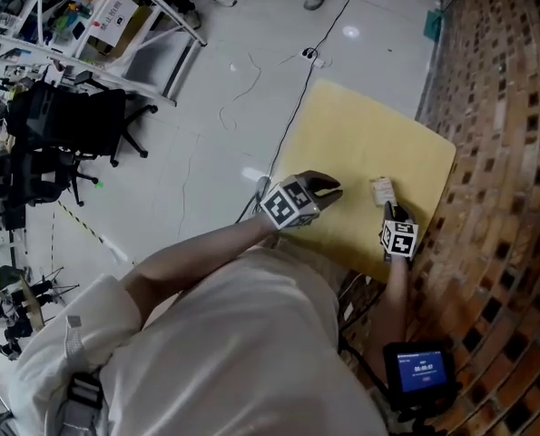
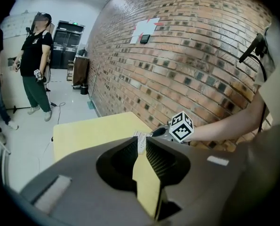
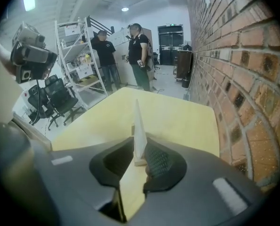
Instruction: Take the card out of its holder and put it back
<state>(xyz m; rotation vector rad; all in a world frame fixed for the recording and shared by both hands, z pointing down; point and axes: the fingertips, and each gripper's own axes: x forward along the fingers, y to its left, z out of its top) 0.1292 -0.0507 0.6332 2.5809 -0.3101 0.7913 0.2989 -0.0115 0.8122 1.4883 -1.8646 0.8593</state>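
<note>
A white card (image 1: 381, 190) stands upright in a small wooden holder (image 3: 140, 162) near the right edge of the yellow table (image 1: 360, 134). In the right gripper view the card (image 3: 139, 121) rises edge-on between the jaws. My right gripper (image 3: 139, 139) has a pad against each face of the card, just above the holder. In the head view that gripper (image 1: 388, 211) sits directly behind the card. My left gripper (image 1: 335, 189) hovers to the card's left, apart from it. Its jaws (image 2: 142, 139) stand a narrow gap apart with nothing in them, aimed at the card (image 2: 140, 135).
A brick wall (image 1: 505, 153) runs along the table's right side. On the floor to the left are black office chairs (image 1: 61, 143), a metal shelf rack (image 3: 78, 55) and a cable (image 1: 319, 44). Two people (image 3: 140, 55) stand beyond the table. A small lit screen (image 1: 421, 369) is at the lower right.
</note>
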